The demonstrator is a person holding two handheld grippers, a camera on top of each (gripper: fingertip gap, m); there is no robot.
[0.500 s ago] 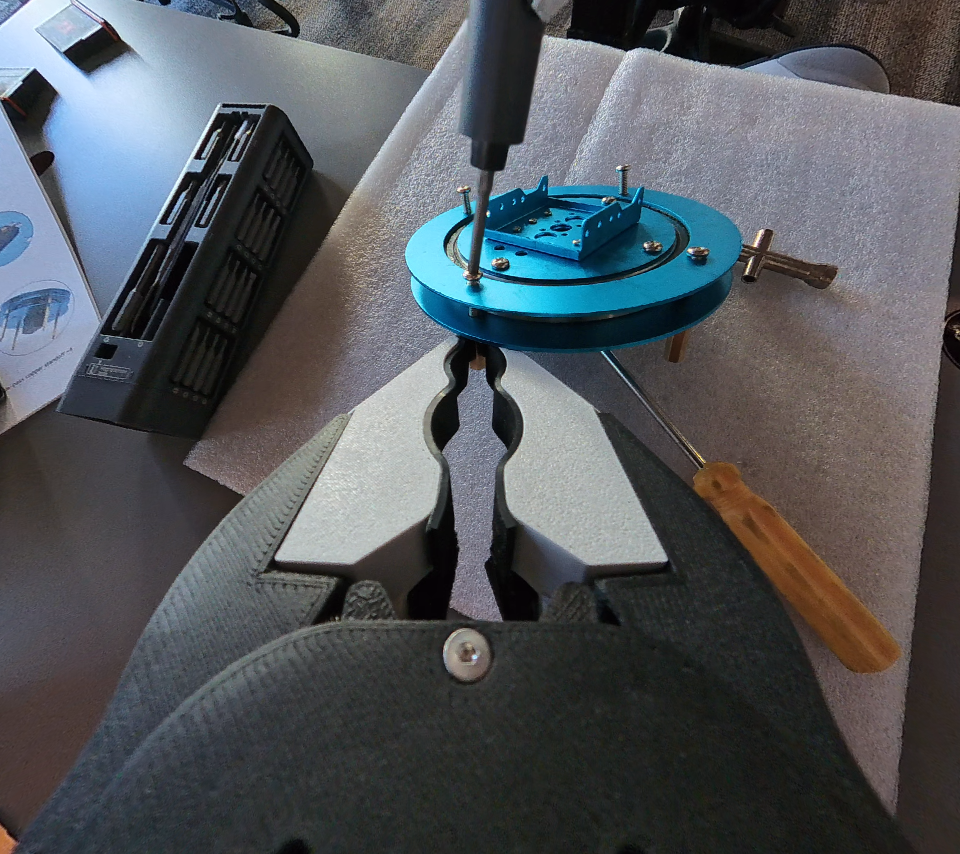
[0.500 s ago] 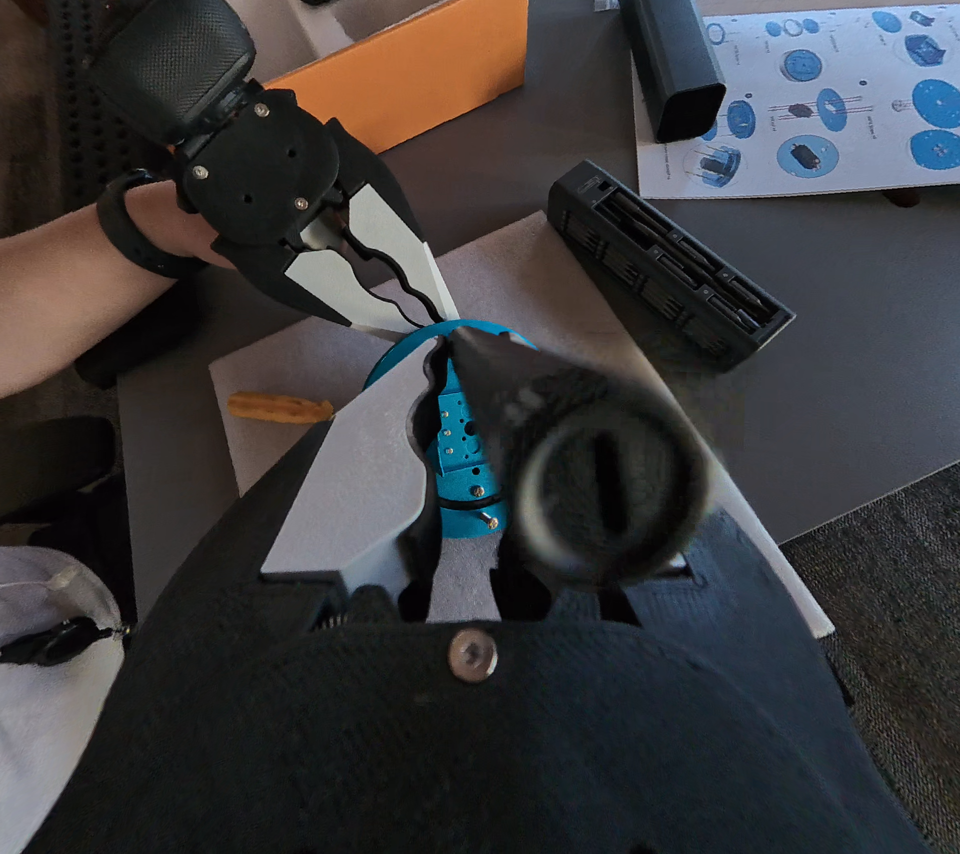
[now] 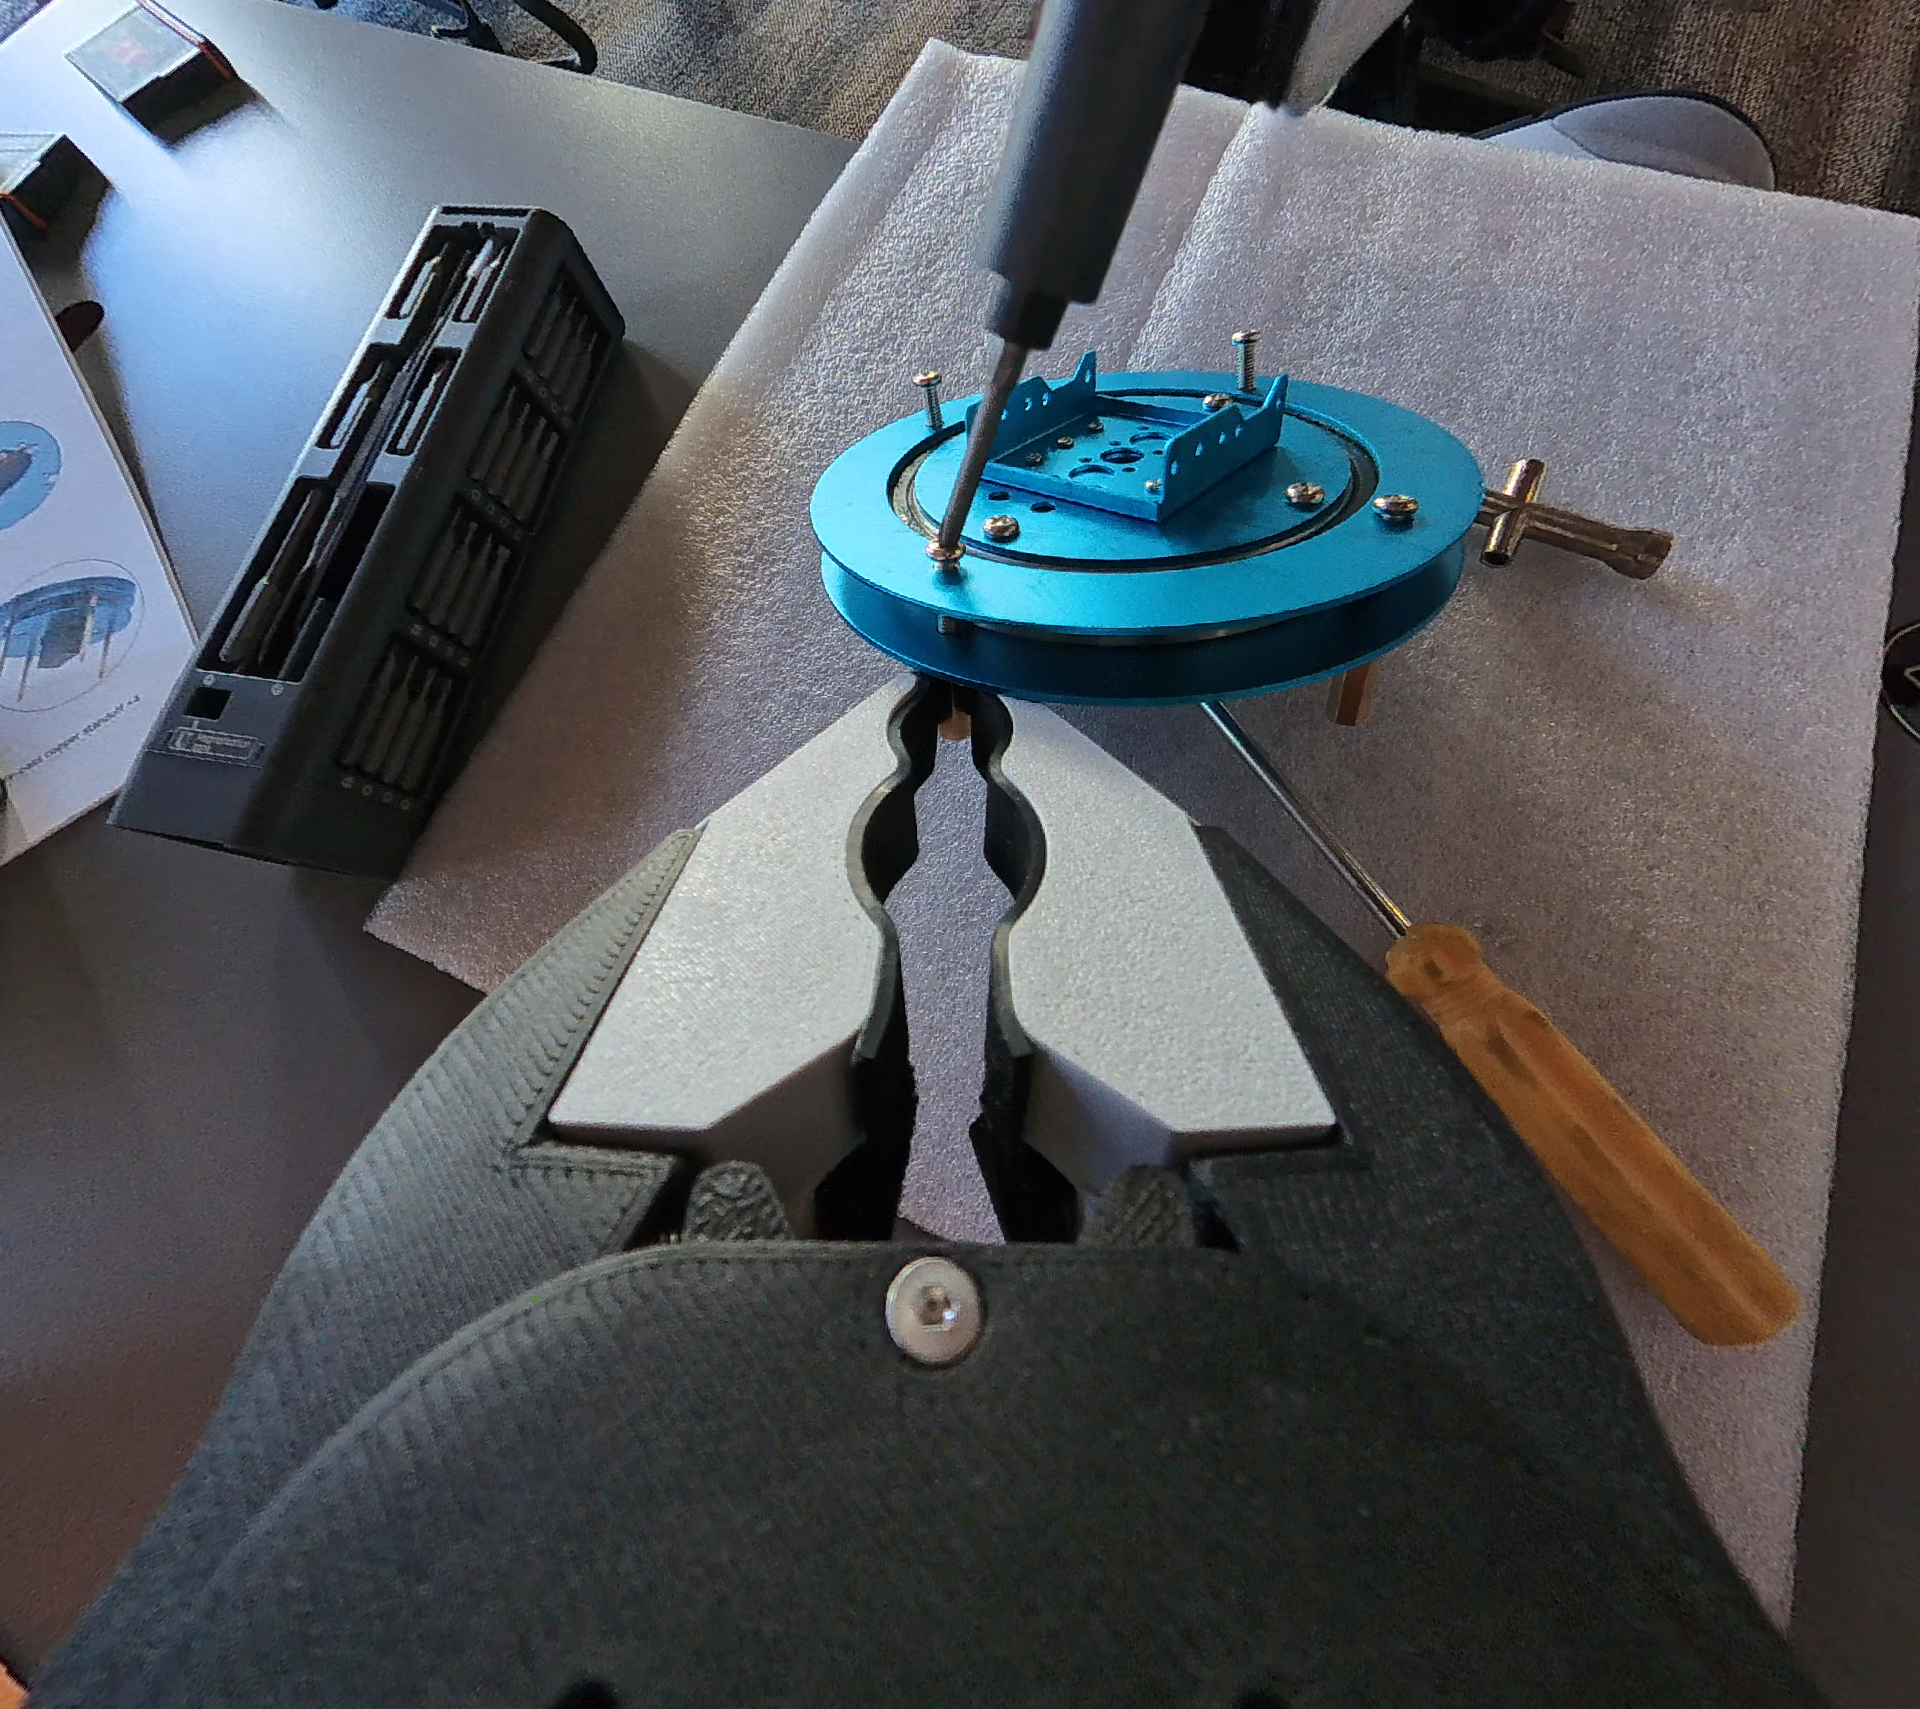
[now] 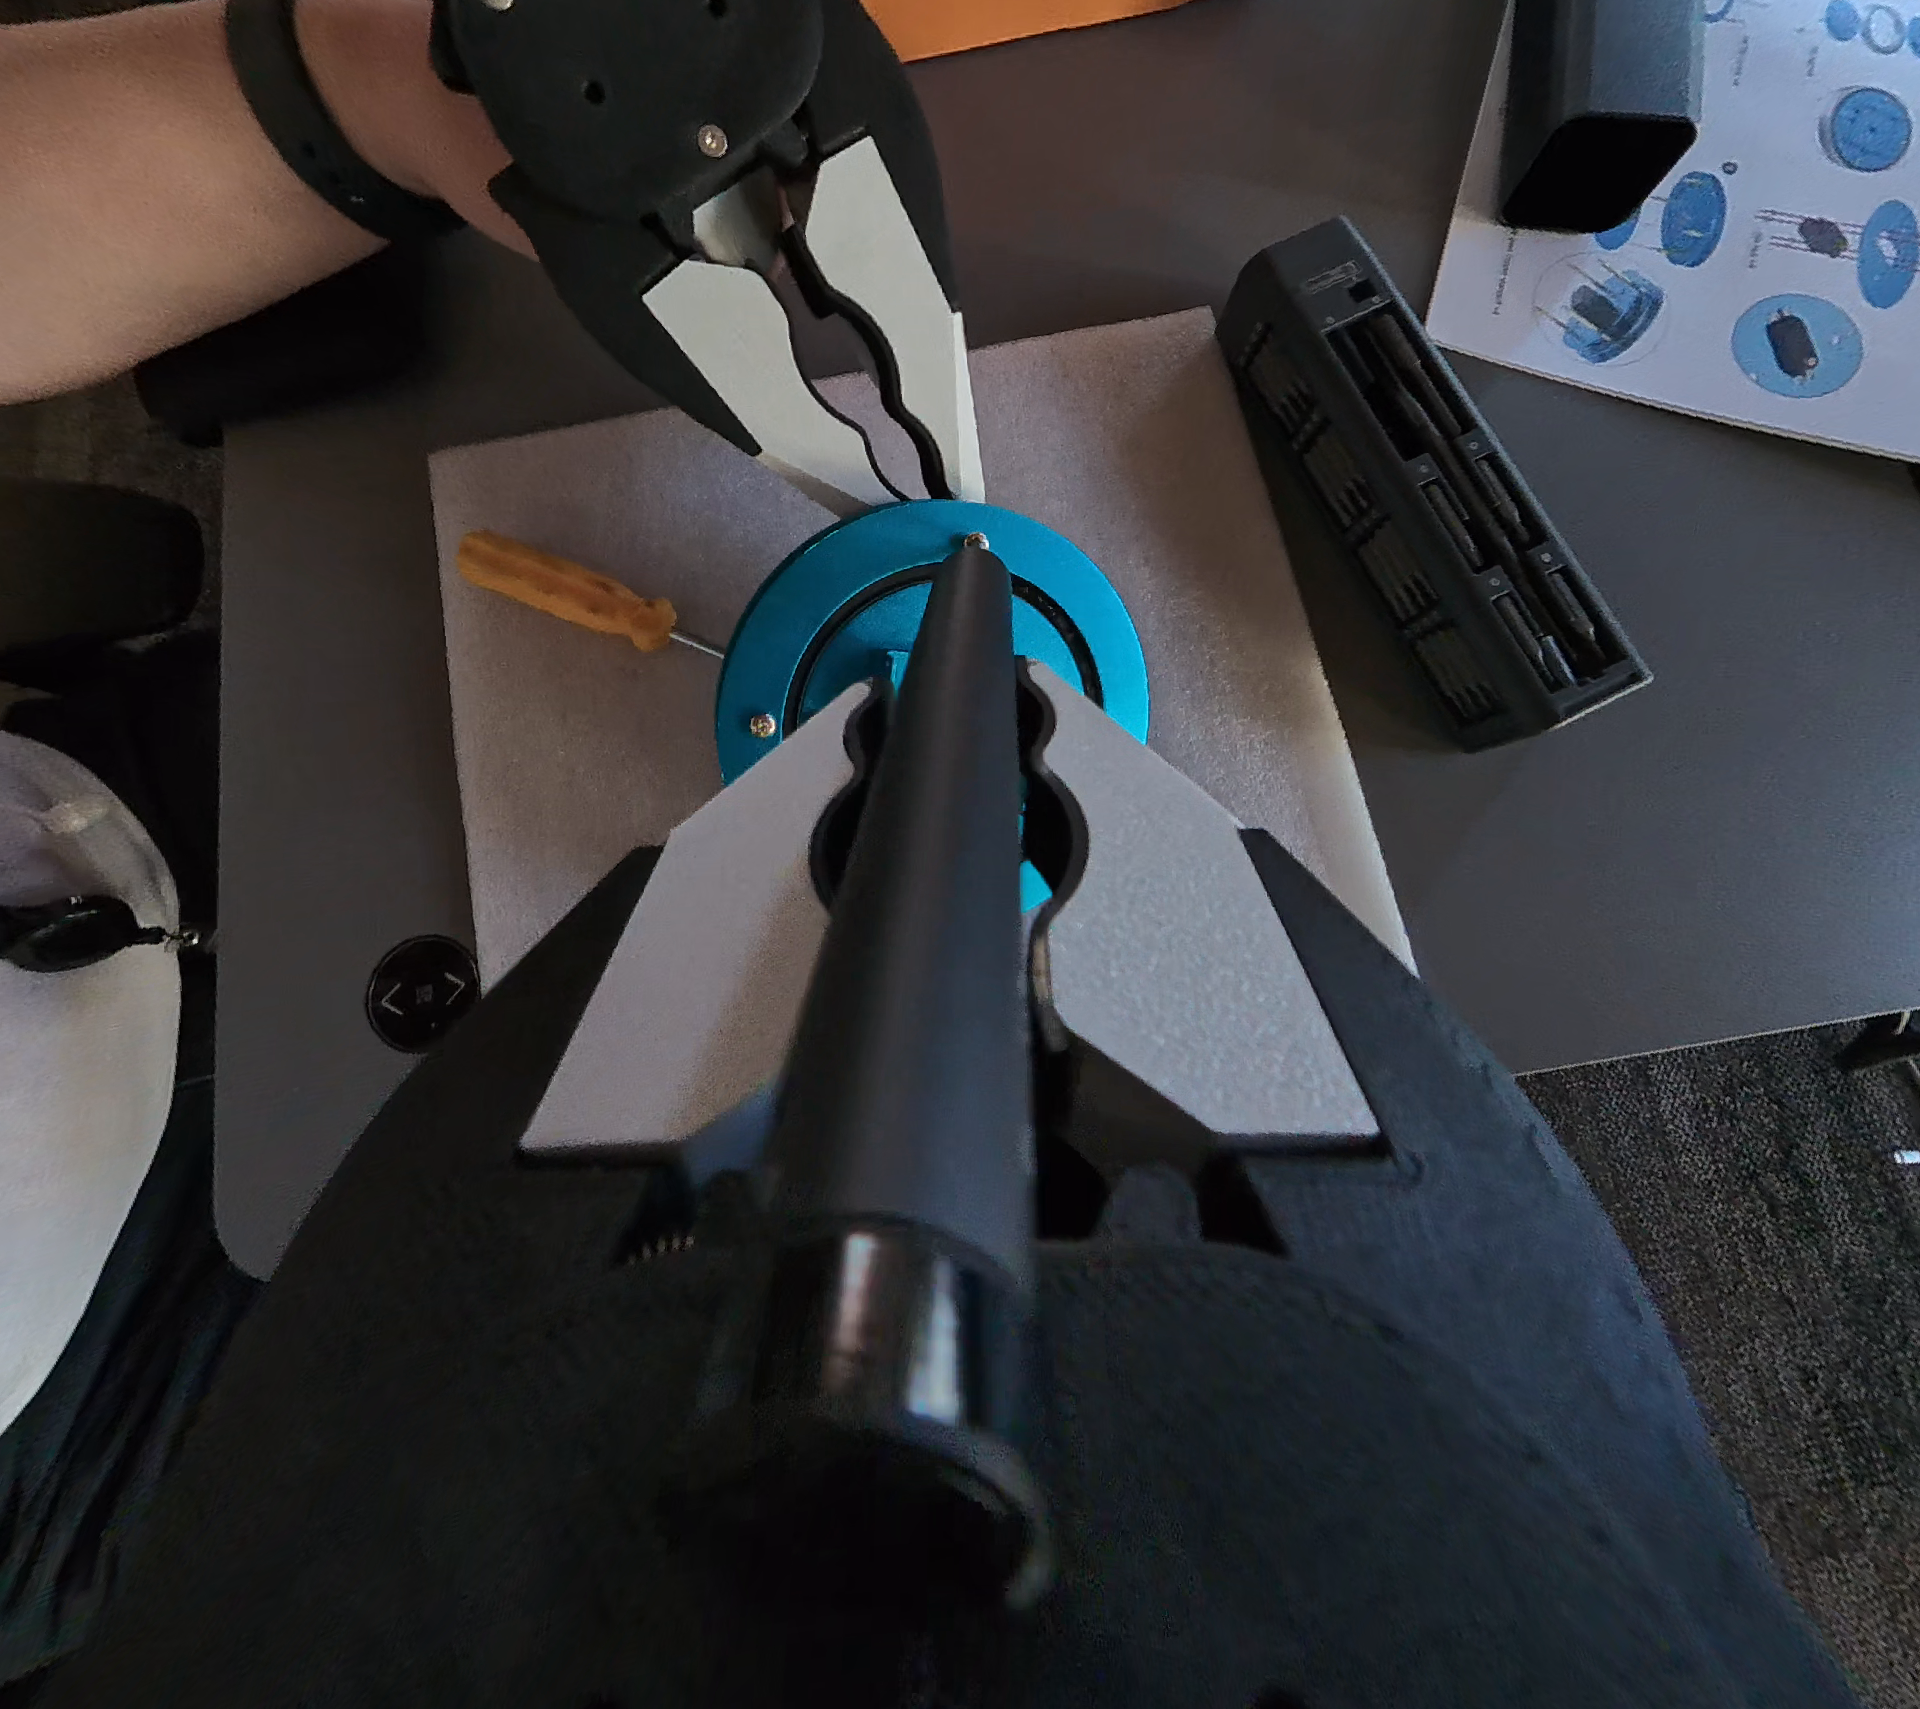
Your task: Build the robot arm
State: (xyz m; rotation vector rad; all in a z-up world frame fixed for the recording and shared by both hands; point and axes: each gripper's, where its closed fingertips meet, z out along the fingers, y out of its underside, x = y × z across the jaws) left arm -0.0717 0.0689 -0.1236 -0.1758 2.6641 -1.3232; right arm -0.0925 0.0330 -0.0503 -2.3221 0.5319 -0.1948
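Here both fingers pinch: left [image 3: 954, 717] a brass standoff [image 3: 952, 721], right [image 4: 948, 703] a driver [image 4: 940, 828], bit case [image 3: 374, 537] alongside.

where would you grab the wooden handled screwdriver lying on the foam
Take the amber wooden-handled screwdriver across its thick handle, fingers coming down from above on its two long sides. It lies flat on the white foam sheet, handle clear of other things, while its thin metal shaft runs under the blue round metal turntable, so the shaft is a poor grip.

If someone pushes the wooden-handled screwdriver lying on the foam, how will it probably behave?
The wooden-handled screwdriver looks rigid, so it would likely move as one piece. Its rounded handle might roll, though the soft foam sheet probably slows that. Its thin shaft runs under the blue disc assembly, so a push could snag there.
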